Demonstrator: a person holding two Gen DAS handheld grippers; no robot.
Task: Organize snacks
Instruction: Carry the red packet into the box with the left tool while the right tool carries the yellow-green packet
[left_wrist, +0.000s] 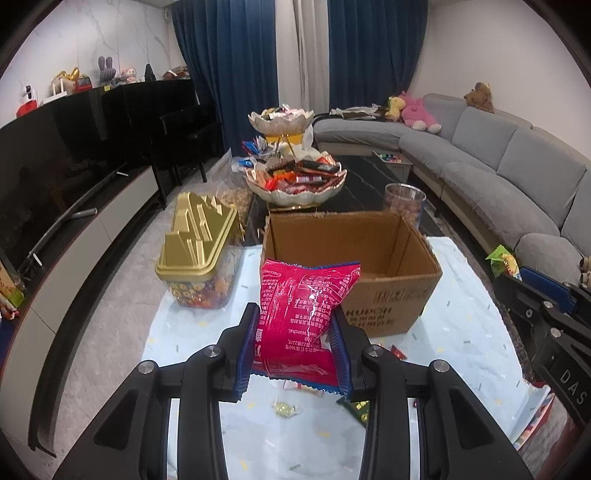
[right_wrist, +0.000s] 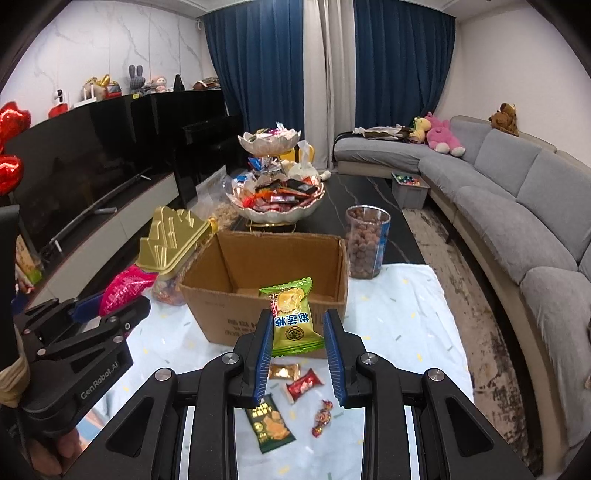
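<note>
My left gripper (left_wrist: 295, 321) is shut on a red snack packet (left_wrist: 303, 306), held above the pale cloth just in front of an open cardboard box (left_wrist: 351, 258). My right gripper (right_wrist: 298, 325) is shut on a green snack packet (right_wrist: 293, 317), also raised in front of the cardboard box (right_wrist: 266, 280), whose inside looks bare. In the right wrist view the left gripper (right_wrist: 96, 306) shows at the left with the red packet (right_wrist: 123, 286). Loose sweets lie on the cloth below: a dark green packet (right_wrist: 267, 422), a red sweet (right_wrist: 303, 384), a gold sweet (right_wrist: 283, 371) and a twisted wrapper (right_wrist: 322, 416).
A jar with a gold lid (left_wrist: 197, 240) stands left of the box. Behind it a tiered bowl stand (left_wrist: 295, 177) is heaped with snacks, and a clear tub of nuts (right_wrist: 365, 242) stands at the right. A grey sofa (right_wrist: 517, 206) runs along the right, a TV unit (left_wrist: 55, 192) along the left.
</note>
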